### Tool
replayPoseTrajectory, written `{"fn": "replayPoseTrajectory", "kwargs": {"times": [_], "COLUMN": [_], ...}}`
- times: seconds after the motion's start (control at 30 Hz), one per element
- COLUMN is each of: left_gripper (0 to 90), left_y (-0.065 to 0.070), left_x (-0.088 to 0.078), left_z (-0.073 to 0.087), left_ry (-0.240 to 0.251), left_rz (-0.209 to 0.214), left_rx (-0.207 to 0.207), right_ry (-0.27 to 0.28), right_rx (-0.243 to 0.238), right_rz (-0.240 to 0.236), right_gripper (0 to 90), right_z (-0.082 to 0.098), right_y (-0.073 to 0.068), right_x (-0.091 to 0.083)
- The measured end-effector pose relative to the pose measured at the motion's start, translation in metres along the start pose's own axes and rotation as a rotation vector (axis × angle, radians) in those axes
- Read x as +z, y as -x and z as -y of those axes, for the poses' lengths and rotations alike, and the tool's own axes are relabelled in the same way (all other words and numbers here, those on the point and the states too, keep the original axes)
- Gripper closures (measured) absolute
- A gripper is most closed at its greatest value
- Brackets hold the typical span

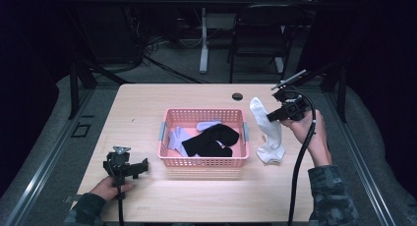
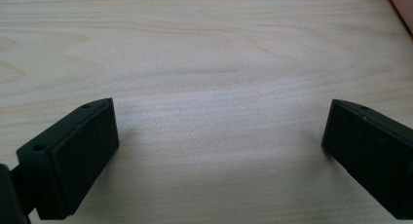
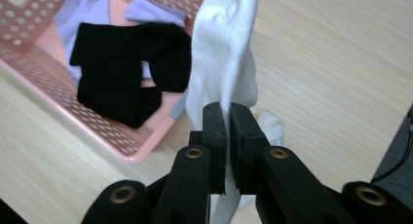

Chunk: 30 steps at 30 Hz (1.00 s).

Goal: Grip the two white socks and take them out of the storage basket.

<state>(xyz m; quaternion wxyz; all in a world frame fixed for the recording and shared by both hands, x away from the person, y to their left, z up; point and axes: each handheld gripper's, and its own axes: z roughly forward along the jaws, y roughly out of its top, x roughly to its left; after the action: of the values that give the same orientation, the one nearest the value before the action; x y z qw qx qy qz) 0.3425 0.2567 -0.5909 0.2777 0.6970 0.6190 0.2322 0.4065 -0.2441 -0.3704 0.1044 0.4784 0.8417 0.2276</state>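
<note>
Near the table's [image 1: 147, 96] front left corner, the left gripper [image 1: 129, 168] rests with its jaws spread wide over bare wood, gripping nothing. Toward the right edge, the right gripper [image 3: 228, 118] is clamped on a white sock [image 3: 224, 63], ribbed and limp, whose lower end drapes onto the tabletop just beside the pink basket [image 1: 204, 161] holding black and pale lavender socks.
</note>
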Motion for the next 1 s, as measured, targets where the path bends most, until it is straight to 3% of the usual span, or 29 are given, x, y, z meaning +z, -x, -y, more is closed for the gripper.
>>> {"fn": "replayPoseTrajectory", "kwargs": {"times": [0.33,0.43,0.6,0.87,1.0], "left_gripper": [0.0,0.0,0.0,0.0,0.0], "left_y": [0.000,0.000,0.000,0.000,0.000], "left_x": [0.000,0.000,0.000,0.000,0.000], "left_z": [0.000,0.000,0.000,0.000,0.000], "left_ry": [0.000,0.000,0.000,0.000,0.000], "left_rz": [0.000,0.000,0.000,0.000,0.000], "left_rx": [0.000,0.000,0.000,0.000,0.000], "right_ry": [-0.057,-0.060,-0.052,-0.083,-0.104], "right_rx": [0.065,0.099,0.134,0.161,0.192], "right_rz": [0.025,0.017,-0.037,-0.029,-0.052], "right_gripper": [86.1,86.2,86.2,86.7,86.7], "right_z": [0.020,0.025,0.032,0.040,0.047], "right_y": [0.029,0.036,0.042,0.051,0.060], "right_x": [0.015,0.022,0.033,0.048,0.063]}}
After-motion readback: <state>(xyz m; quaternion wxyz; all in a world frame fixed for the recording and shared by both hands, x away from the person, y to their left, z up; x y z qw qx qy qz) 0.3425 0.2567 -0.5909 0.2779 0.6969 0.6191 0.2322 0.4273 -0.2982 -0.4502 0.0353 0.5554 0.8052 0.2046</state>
